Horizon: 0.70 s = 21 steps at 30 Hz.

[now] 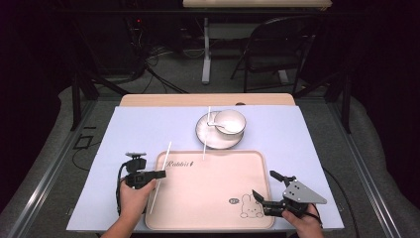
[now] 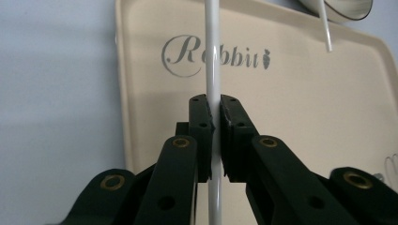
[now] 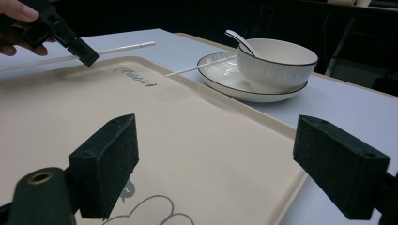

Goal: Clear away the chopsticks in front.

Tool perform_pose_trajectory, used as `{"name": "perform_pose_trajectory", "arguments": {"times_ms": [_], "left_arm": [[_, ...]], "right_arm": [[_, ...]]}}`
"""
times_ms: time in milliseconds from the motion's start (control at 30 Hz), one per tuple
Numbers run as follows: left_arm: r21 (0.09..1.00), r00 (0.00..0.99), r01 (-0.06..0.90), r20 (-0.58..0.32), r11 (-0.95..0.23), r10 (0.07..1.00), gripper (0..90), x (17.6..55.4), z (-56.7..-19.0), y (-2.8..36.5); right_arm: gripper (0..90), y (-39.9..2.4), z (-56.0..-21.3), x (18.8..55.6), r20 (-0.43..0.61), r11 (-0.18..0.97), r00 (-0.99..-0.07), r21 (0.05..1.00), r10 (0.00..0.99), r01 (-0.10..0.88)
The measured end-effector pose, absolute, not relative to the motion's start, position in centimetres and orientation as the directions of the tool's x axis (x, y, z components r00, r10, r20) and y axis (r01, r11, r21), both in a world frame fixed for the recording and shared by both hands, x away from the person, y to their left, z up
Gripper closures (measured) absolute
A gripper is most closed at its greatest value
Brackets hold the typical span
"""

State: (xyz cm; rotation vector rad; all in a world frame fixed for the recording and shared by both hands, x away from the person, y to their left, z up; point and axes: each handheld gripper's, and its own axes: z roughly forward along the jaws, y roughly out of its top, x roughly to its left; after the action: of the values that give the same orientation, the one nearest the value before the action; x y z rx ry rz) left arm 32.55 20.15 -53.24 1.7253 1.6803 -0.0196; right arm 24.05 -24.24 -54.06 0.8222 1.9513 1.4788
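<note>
My left gripper (image 1: 159, 174) (image 2: 214, 105) is shut on a thin white chopstick (image 1: 167, 153) (image 2: 212, 47), which lies slanted over the left rim of a beige tray (image 1: 213, 193) (image 2: 305, 103) printed "Rabbit". A second white chopstick (image 1: 206, 141) (image 3: 197, 68) leans from the plate (image 1: 210, 136) onto the tray's far edge. A white bowl (image 1: 229, 121) (image 3: 277, 63) with a spoon (image 3: 239, 40) sits on that plate. My right gripper (image 1: 263, 183) (image 3: 216, 168) stands open over the tray's near right corner, with nothing between its pads.
The tray lies on a pale blue mat (image 1: 129, 129) covering the table. A rabbit drawing (image 1: 250, 206) marks the tray's near right. A chair (image 1: 277, 47) and a table leg (image 1: 206, 49) stand beyond the table's far edge.
</note>
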Motion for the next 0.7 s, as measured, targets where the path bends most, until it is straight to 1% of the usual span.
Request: {"name": "perform_pose_trajectory", "arguments": {"times_ms": [200,267,400,500,700], "left_arm": [[0.473,0.153,0.876,-0.461,0.096,0.874,84.6,31.6,-53.7,20.0],[0.485,0.16,0.87,-0.437,0.083,0.885,84.6,31.2,-54.0,19.8],[0.502,0.142,0.859,-0.419,0.098,0.897,84.6,30.7,-54.4,19.7],[0.509,0.139,0.856,-0.392,0.088,0.909,84.6,30.4,-54.5,19.7],[0.509,0.122,0.855,-0.385,0.101,0.915,84.6,30.2,-54.7,19.4]], "right_arm": [[14.0,-24.3,-54.0,24.0,-0.067,0.208,-0.66,0.968,0.748,0.138],[14.1,-24.3,-54.1,24.0,-0.063,0.207,-0.66,0.968,0.748,0.142],[14.0,-24.2,-54.1,24.0,-0.064,0.207,-0.66,0.968,0.749,0.141],[14.0,-24.3,-54.1,24.0,-0.06,0.206,-0.659,0.968,0.749,0.145],[14.0,-24.2,-54.1,24.0,-0.063,0.206,-0.66,0.968,0.748,0.142]]}}
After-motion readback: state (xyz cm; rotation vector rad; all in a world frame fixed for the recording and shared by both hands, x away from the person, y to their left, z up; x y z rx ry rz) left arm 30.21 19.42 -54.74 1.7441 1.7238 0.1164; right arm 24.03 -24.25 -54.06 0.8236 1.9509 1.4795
